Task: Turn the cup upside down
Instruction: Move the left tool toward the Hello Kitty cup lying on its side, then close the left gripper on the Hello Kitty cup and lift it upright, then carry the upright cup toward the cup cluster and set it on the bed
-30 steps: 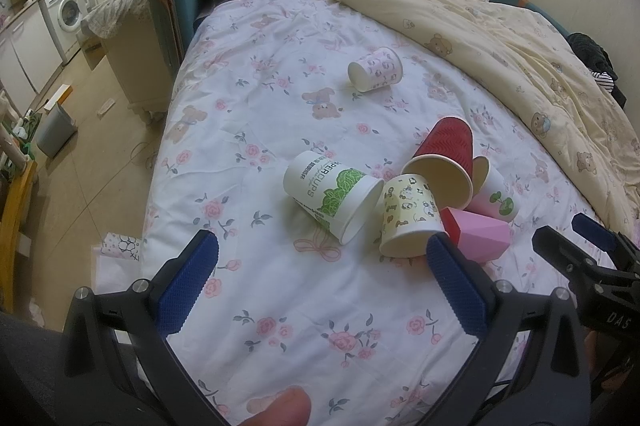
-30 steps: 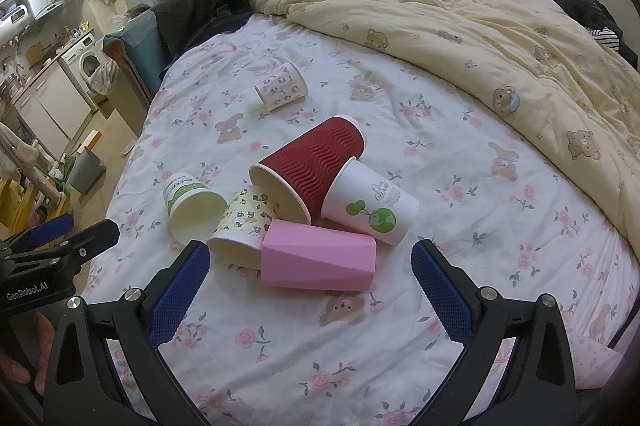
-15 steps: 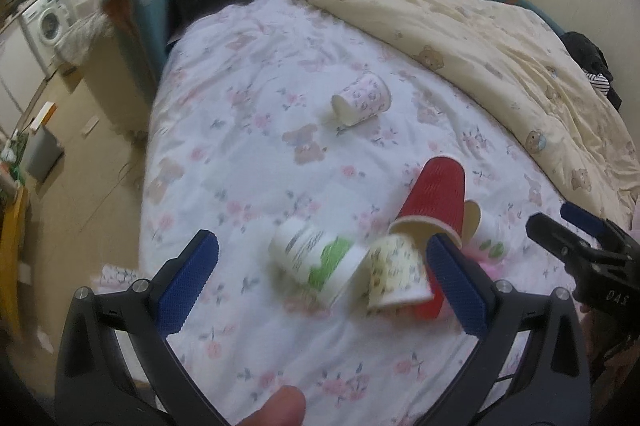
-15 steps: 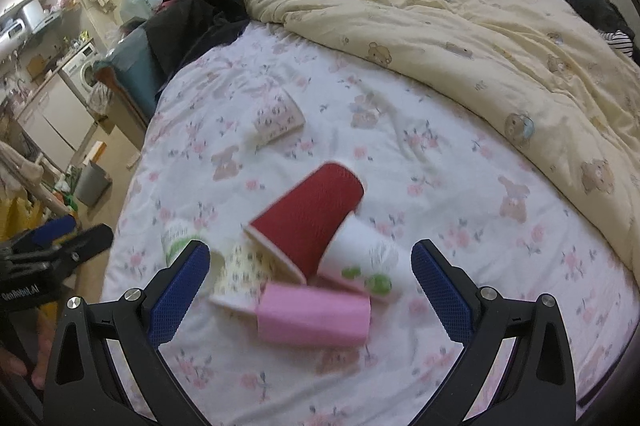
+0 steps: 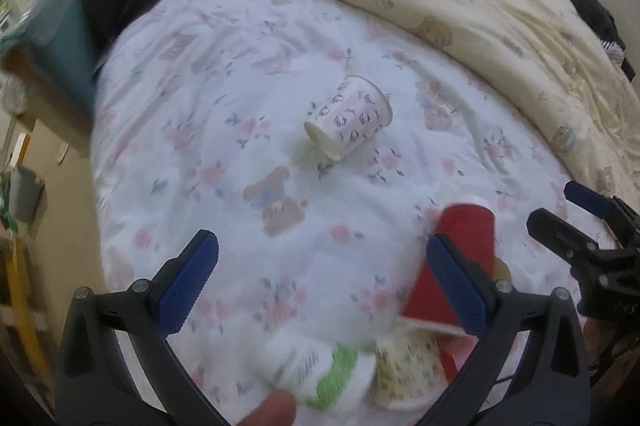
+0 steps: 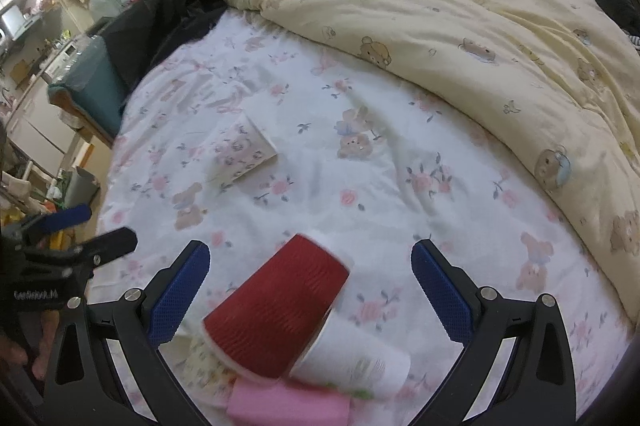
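Observation:
A white patterned paper cup (image 5: 349, 116) lies on its side alone on the floral bed sheet; it also shows in the right wrist view (image 6: 242, 153). Nearer lies a cluster of tipped cups: a red ribbed cup (image 6: 276, 308) (image 5: 452, 266), a white cup with a green label (image 5: 320, 372), a cream patterned cup (image 5: 408, 372), a white cup (image 6: 354, 360) and a pink faceted cup (image 6: 288, 404). My left gripper (image 5: 320, 282) is open and empty above the sheet, short of the lone cup. My right gripper (image 6: 308, 286) is open and empty over the red cup.
A cream teddy-bear duvet (image 6: 460, 26) is bunched along the far and right side of the bed. Dark clothes (image 6: 172, 2) and a teal chair (image 6: 88, 78) stand at the far left. The bed's left edge drops to the floor (image 5: 52, 154).
Both grippers have moved forward and up over the bed. The cup cluster has slid toward the bottom of both views and the lone patterned cup is now nearer the centre.

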A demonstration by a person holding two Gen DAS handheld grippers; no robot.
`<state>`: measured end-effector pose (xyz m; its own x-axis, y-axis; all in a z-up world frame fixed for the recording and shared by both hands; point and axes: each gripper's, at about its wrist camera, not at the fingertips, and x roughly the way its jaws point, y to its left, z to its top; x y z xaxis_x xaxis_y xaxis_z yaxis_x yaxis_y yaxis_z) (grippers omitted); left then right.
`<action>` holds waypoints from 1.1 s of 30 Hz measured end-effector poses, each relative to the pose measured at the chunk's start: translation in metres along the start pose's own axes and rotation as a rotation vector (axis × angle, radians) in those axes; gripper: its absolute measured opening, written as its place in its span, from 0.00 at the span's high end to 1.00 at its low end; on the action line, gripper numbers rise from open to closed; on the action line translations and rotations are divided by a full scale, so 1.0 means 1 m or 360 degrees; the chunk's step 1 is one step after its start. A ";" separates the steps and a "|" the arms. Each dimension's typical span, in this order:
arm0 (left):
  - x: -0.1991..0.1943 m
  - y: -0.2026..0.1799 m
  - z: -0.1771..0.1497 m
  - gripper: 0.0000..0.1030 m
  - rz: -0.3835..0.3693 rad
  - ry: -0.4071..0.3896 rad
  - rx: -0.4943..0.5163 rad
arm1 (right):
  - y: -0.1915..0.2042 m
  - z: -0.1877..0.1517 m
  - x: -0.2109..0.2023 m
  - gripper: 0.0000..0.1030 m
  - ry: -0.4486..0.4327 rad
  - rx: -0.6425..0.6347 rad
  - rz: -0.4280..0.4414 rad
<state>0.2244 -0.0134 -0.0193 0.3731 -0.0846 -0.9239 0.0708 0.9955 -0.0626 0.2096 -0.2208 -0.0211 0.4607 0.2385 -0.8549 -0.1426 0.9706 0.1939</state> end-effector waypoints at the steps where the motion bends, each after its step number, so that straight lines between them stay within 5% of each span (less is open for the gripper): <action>1: 0.008 0.000 0.007 0.01 -0.0008 0.0008 0.0020 | -0.003 0.003 0.007 0.00 0.0008 0.0007 -0.0010; 14: 0.096 -0.019 0.055 0.07 0.0059 0.0111 0.0365 | -0.026 0.028 0.061 0.01 0.0066 0.0115 -0.0104; 22: 0.135 -0.042 0.073 0.08 0.0204 0.0125 0.0684 | -0.038 0.029 0.072 0.01 0.0112 0.0126 -0.0153; 26: 0.143 -0.046 0.080 0.40 0.0221 0.0130 0.0705 | -0.042 0.029 0.075 0.01 0.0136 0.0138 -0.0145; 33: 0.129 -0.050 0.075 0.43 0.0108 0.0108 0.0617 | -0.040 0.030 0.073 0.01 0.0124 0.0127 -0.0140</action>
<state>0.3381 -0.0770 -0.1070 0.3278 -0.0030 -0.9447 0.3969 0.9079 0.1348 0.2754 -0.2412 -0.0770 0.3988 0.1520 -0.9043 -0.0330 0.9879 0.1515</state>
